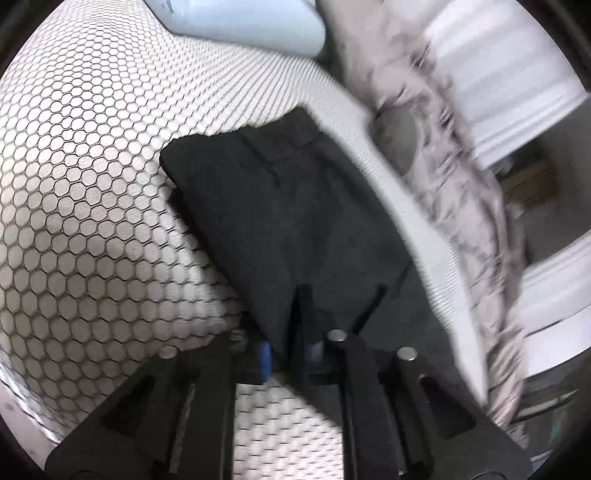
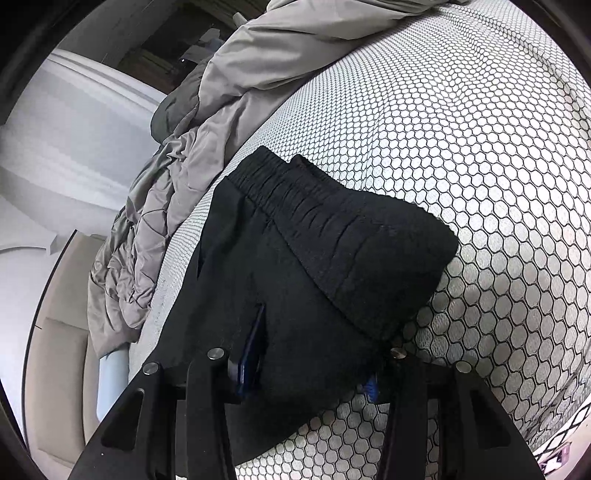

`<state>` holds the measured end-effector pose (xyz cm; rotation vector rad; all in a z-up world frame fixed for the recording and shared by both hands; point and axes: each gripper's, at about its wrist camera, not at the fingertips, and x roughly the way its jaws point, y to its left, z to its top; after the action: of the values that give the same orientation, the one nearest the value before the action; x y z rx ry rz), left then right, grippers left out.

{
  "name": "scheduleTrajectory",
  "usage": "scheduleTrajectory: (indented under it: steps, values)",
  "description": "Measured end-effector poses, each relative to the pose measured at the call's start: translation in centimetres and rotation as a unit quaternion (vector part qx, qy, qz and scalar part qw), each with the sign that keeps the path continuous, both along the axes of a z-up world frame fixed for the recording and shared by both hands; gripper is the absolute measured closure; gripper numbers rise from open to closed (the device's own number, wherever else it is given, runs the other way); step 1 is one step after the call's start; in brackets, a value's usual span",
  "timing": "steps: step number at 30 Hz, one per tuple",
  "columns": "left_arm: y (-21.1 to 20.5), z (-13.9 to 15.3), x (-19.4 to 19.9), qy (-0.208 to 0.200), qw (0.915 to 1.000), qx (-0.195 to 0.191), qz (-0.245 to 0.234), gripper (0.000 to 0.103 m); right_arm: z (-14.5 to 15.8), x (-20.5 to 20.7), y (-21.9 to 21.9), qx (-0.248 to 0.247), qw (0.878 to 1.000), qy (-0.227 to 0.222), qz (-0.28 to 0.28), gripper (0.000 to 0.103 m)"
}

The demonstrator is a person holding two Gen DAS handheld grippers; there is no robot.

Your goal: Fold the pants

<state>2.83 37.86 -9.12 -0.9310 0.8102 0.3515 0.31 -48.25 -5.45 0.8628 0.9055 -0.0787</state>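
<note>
The black pants (image 1: 280, 206) lie folded into a compact bundle on the hexagon-patterned bed cover (image 1: 92, 184). In the left wrist view my left gripper (image 1: 290, 350) is at the bundle's near edge, its jaws narrow and shut on a thin flap of the black fabric. The right wrist view shows the same pants (image 2: 314, 258) with the gathered elastic waistband (image 2: 332, 221) on top. My right gripper (image 2: 312, 369) straddles the near end of the bundle with its jaws apart. One blue pad (image 2: 251, 350) is tucked into a fold, and the thick fabric fills the gap without looking squeezed.
A crumpled grey duvet (image 2: 207, 122) is heaped along the bed's edge beside the pants, blurred in the left wrist view (image 1: 443, 166). A pale pillow (image 1: 251, 26) lies at the far end. White furniture (image 2: 74, 147) and beige floor (image 2: 62, 350) lie beyond the bed.
</note>
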Motion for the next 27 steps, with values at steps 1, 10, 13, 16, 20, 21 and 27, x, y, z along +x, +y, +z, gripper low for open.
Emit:
scheduleTrajectory:
  steps: [1,10,13,16,20,21,27]
  values:
    - [-0.1,0.2,-0.1,0.004,1.0,0.005,-0.002,0.09,0.0,-0.1,-0.2,0.0,1.0,0.001,0.002,0.057]
    - [-4.2,7.7,-3.5,-0.042,0.9915,0.123,0.001,0.039,1.3,-0.9,-0.4,-0.022,0.999,-0.025,0.007,0.074]
    - [-6.1,9.8,-3.2,-0.076,0.9885,0.129,-0.018,0.022,4.1,-1.7,0.9,-0.053,0.995,-0.079,0.035,0.082]
    - [-8.8,10.7,-1.9,-0.092,0.9845,0.141,-0.05,0.019,5.2,-2.7,1.5,-0.072,0.993,-0.077,0.048,0.082]
    - [-12.3,9.8,0.8,-0.07,0.9836,0.131,-0.101,0.019,1.4,-3.1,0.5,-0.09,0.994,0.038,0.045,0.065]
    - [-13.1,9.5,1.2,-0.068,0.9828,0.132,-0.109,0.019,1.3,-3.5,0.4,-0.084,0.995,0.033,0.049,0.063]
    - [-20.8,8.6,2.5,-0.066,0.9673,0.155,-0.19,0.017,4.0,-6.0,-1.0,-0.088,0.996,-0.027,0.006,0.043]
